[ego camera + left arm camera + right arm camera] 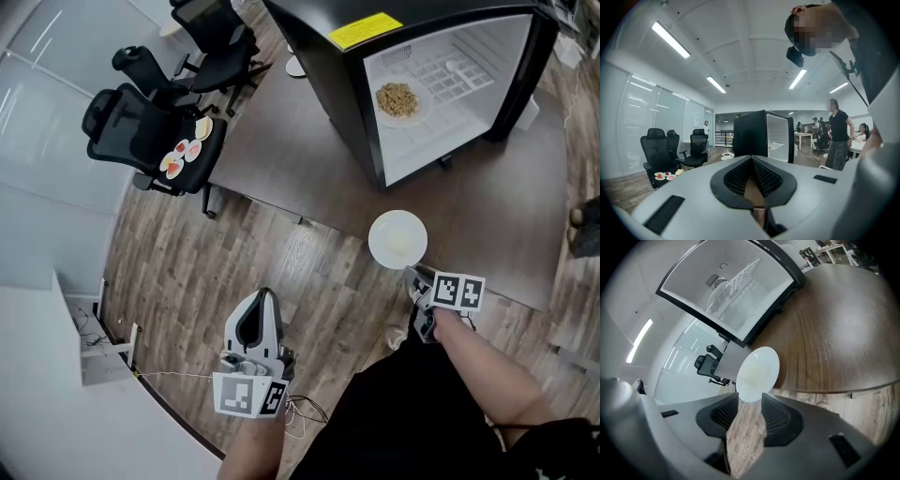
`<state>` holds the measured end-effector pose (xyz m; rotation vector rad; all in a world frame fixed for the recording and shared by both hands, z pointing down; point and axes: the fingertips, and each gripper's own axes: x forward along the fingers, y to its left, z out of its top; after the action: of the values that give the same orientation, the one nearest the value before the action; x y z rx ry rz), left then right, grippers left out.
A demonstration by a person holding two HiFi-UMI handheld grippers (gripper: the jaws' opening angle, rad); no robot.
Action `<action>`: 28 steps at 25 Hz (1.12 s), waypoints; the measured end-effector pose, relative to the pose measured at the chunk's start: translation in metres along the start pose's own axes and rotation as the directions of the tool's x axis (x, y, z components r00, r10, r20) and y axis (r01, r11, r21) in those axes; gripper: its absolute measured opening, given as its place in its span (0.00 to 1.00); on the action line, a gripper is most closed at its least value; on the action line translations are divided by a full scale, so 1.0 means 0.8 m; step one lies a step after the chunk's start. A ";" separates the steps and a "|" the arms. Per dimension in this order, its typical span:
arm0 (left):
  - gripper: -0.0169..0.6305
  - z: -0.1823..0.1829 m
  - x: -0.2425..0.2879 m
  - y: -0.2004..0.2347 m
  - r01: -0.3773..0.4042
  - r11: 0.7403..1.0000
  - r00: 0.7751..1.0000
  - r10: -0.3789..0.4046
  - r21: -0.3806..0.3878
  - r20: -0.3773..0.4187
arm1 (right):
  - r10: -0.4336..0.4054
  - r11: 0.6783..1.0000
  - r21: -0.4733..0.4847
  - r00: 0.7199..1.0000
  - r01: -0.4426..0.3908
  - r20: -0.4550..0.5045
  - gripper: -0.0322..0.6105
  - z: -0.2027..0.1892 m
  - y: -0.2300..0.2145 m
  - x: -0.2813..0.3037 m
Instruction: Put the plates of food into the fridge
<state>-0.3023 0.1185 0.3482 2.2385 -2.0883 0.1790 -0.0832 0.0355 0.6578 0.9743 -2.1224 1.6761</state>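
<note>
White plate (pixel 397 238), black fridge (pixel 319 58) with yellow label (pixel 365 30), brown wood-grain table (pixel 281 169), black chairs (pixel 122 122).

Left of the brown table (pixel 281 141) I see black office chairs (pixel 127 122) standing on the wood floor (pixel 187 272). Past the table's far side a person in a black top (pixel 839 136) stands.

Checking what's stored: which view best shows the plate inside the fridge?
Head view: the plate lies unobstructed, seen from above. Left gripper view gives a distant sliver; right gripper view shows none clearly.
</note>
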 end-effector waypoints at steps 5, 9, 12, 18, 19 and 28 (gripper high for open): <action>0.03 -0.008 0.000 0.003 0.002 1.000 1.000 -0.002 0.020 -0.024 | -0.007 0.997 0.070 1.000 0.007 0.004 0.26 -0.008 -0.016 0.017; 0.03 -0.014 -0.004 0.007 -0.005 0.999 0.999 0.007 0.035 -0.041 | 0.001 0.994 0.113 1.000 -0.003 0.020 0.26 -0.008 -0.026 0.030; 0.03 -0.015 -0.009 0.011 -0.016 0.999 0.999 0.018 0.049 -0.051 | 0.024 0.988 0.151 0.999 -0.029 0.039 0.26 -0.004 -0.025 0.041; 0.03 -0.017 -0.018 0.017 -0.039 0.996 0.997 0.044 0.075 -0.068 | 0.060 0.979 0.193 0.998 -0.066 0.037 0.26 -0.004 -0.020 0.066; 0.03 -0.016 -0.019 0.019 -0.044 0.996 0.996 0.050 0.079 -0.070 | 0.066 0.978 0.196 0.997 -0.071 0.036 0.26 -0.004 -0.019 0.070; 0.03 -0.016 -0.017 0.026 -0.067 0.993 0.994 0.075 0.093 -0.083 | 0.116 0.965 0.227 0.991 -0.129 0.068 0.17 0.009 -0.010 0.079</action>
<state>-0.3247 0.1325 0.3587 2.1638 -2.1570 0.3746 -0.1231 0.0069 0.6986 0.9789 -2.0941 2.0157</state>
